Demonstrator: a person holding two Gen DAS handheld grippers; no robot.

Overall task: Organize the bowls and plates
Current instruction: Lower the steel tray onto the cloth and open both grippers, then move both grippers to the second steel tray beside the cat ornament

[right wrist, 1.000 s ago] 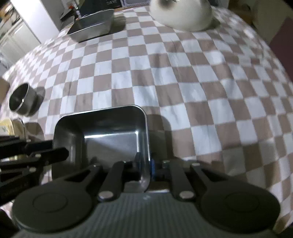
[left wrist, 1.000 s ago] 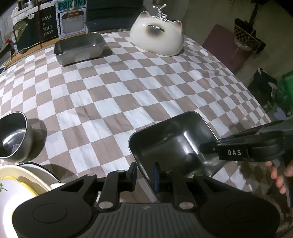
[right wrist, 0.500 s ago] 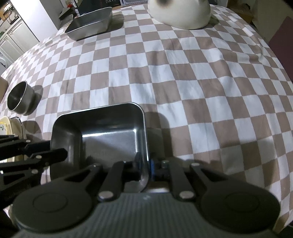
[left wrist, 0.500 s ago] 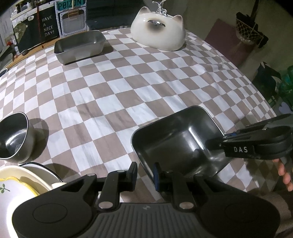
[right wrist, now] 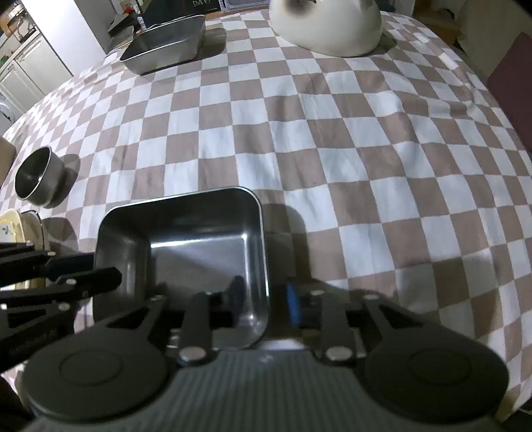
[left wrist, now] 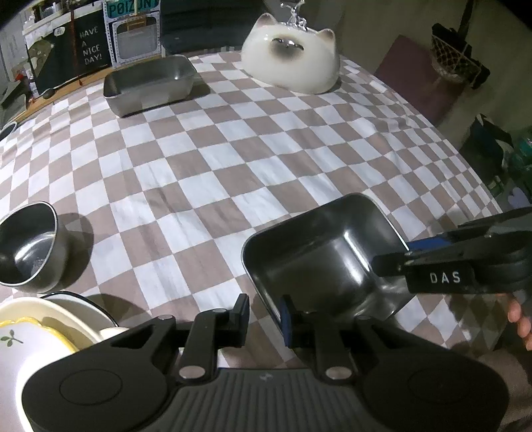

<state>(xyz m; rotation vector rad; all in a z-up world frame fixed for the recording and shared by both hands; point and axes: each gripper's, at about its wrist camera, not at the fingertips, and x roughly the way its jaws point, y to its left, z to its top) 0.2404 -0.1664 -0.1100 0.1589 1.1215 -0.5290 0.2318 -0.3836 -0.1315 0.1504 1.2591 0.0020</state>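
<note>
A square steel tray (left wrist: 316, 262) (right wrist: 199, 252) sits on the checked tablecloth close in front of me. My left gripper (left wrist: 264, 312) (right wrist: 103, 269) straddles its left wall with one finger inside and one outside. It is still closed on the wall, and its jaws are just starting to open. My right gripper (right wrist: 266, 300) (left wrist: 395, 256) stands astride the tray's right rim. Its jaws are opening, with the rim between them and a gap showing on both sides.
A round steel bowl (left wrist: 26, 252) (right wrist: 36, 179) stands to the left, with a stack of cream plates (left wrist: 50, 319) in front of it. A second steel tray (left wrist: 149, 83) (right wrist: 166, 43) and a white cat-shaped dish (left wrist: 292, 63) (right wrist: 326, 30) sit far back. A hand (left wrist: 520, 319) holds the right gripper.
The right gripper's fingers have spread away from the tray's right rim, which they pinched before. The tray and the left gripper have stayed in place.
</note>
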